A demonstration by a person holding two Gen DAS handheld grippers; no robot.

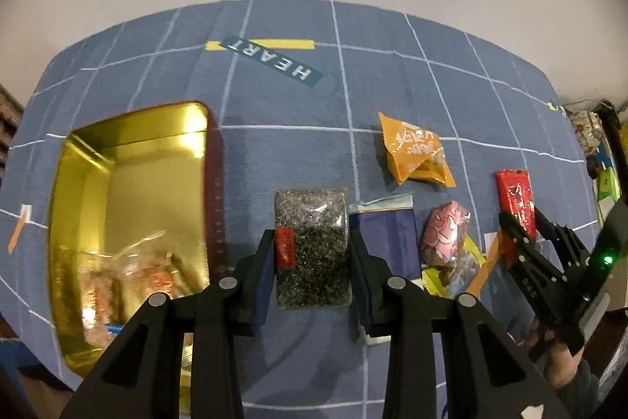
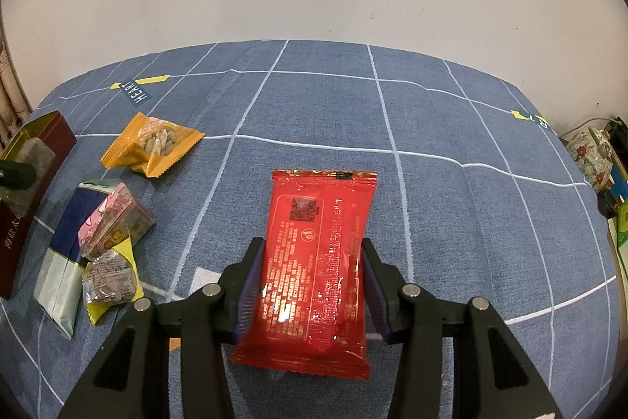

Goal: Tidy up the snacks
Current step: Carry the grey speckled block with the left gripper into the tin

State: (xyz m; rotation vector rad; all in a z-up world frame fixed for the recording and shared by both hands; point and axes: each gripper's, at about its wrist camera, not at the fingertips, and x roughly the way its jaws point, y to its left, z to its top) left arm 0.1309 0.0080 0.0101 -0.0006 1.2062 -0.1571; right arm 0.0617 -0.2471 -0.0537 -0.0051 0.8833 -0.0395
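Left tool (image 1: 310, 262) clamped on a clear seed pack (image 1: 312, 250), centre of the left view, just right of the open gold tin (image 1: 129, 183). Right tool (image 2: 310, 281) closed on a red packet (image 2: 314, 262), lower centre of the right view, above the blue bench (image 2: 451, 128). Orange pack (image 2: 153, 144), navy pack (image 2: 66, 254) and pink pack (image 2: 114, 218) at left of that view.

Glossy red plastic wrapper (image 2: 320, 271); shiny gold metal tin (image 1: 129, 222); matt woven blue cloth (image 2: 451, 191); clear crinkly seed packet (image 1: 312, 248).
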